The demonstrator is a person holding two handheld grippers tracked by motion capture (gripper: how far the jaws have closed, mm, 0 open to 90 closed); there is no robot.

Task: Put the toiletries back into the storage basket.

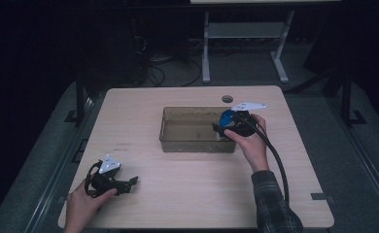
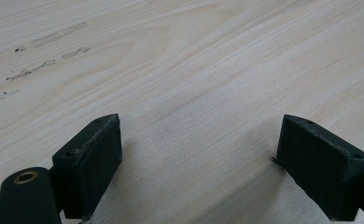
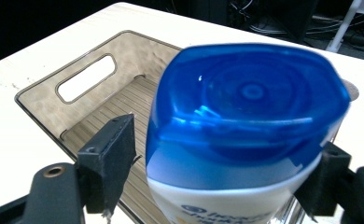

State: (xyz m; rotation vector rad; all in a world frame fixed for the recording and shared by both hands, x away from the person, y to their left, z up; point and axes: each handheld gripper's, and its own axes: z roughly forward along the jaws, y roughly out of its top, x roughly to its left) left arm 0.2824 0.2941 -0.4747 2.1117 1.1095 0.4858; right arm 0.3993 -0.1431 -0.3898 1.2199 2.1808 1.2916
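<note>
On the desk (image 1: 192,189), a pale wood top, a clear brownish bin (image 1: 197,129) sits near the middle, its long side running left to right. In the right gripper view the bin (image 3: 77,100) shows a ribbed floor and a slot handle cut in its far end wall.

At the bin's right end the right hand (image 1: 249,138) holds the right gripper (image 1: 221,127), which points left over the bin's rim. Between its jaws is a bottle (image 1: 225,118) with a blue cap. In the right gripper view the bottle (image 3: 245,126) stands close to the camera, cap end up, with a white body and dark print below the cap. The right gripper (image 3: 217,168) has the bottle's right side against one jaw; the other jaw stands a little off the bottle's left side, so the hold looks loose rather than clenched, and I cannot tell for sure that it is grasping. The bottle sits over the bin's near end, above its floor; whether it touches the bin I cannot tell. A black cable (image 1: 277,160) trails from this gripper back along the sleeve (image 1: 275,204).

Near the desk's front left corner the left hand (image 1: 80,206) holds the left gripper (image 1: 134,182) low over the wood, pointing right, well apart from the bin. In the left gripper view the left gripper (image 2: 199,154) is released, jaws spread wide with bare desk (image 2: 185,70) between them. A few dark scuffs (image 2: 40,56) mark the wood farther off.
</note>
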